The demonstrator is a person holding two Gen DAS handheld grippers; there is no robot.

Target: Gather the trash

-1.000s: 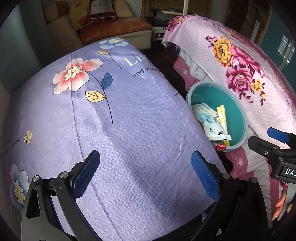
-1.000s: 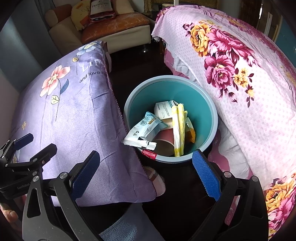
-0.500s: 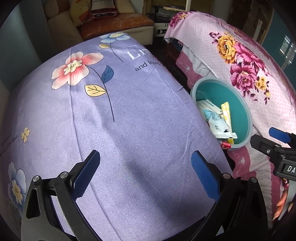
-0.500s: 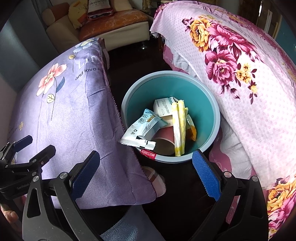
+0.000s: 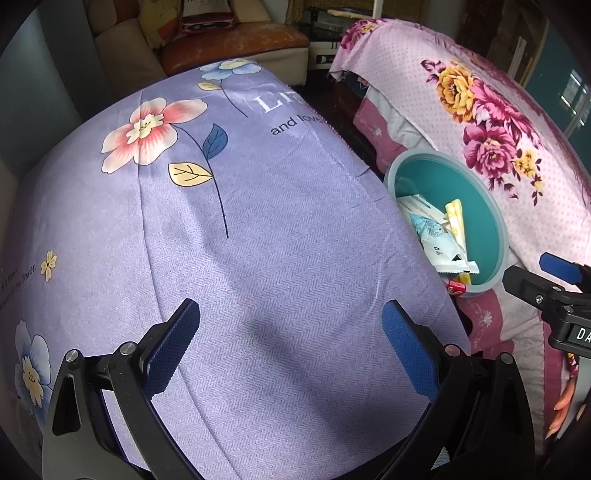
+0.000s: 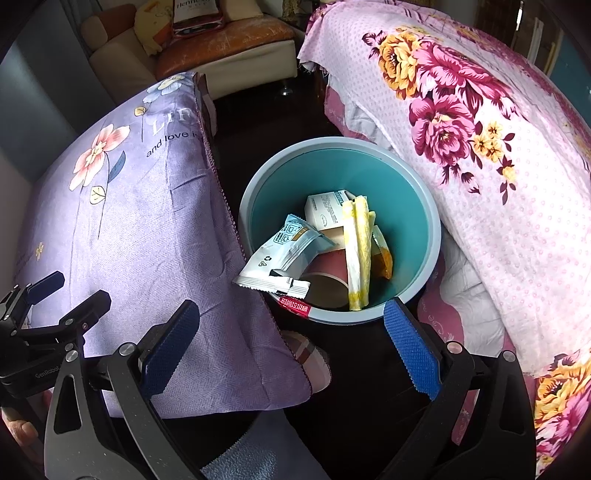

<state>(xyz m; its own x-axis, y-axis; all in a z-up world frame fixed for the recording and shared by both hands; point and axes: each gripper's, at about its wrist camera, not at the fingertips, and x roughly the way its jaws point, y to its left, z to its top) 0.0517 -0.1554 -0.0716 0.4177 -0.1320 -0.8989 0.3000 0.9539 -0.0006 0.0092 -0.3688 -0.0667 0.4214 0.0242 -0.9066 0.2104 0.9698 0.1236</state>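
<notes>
- The left tongs (image 5: pixel 290 350) were held wide open over the purple flowered cloth (image 5: pixel 258 240), with nothing gripped between the blue pads.
- The right tongs (image 6: pixel 291 345) were spread just as wide and were empty too, hung over the dark floor (image 6: pixel 354 369) just beside the near rim of the teal bin (image 6: pixel 417 206).
- The bin was wedged between the purple cloth's edge and the pink rose-print bedspread (image 6: pixel 498 184).
- The trash was all found inside the bin: a white and light-blue snack wrapper (image 6: pixel 280 258) was draped over the rim on the purple-cloth side, and a long yellow packet (image 6: pixel 356 254) was propped upright-ish in the middle.
- A white box (image 6: pixel 325 212) was tucked toward the far wall, and a brown paper cup (image 6: pixel 328 269) was laid on its side underneath.
- A small red label (image 6: pixel 294 306) was spotted on the near rim.
- A sofa with a brown seat cushion (image 6: pixel 229 35) was seen way in the back.
</notes>
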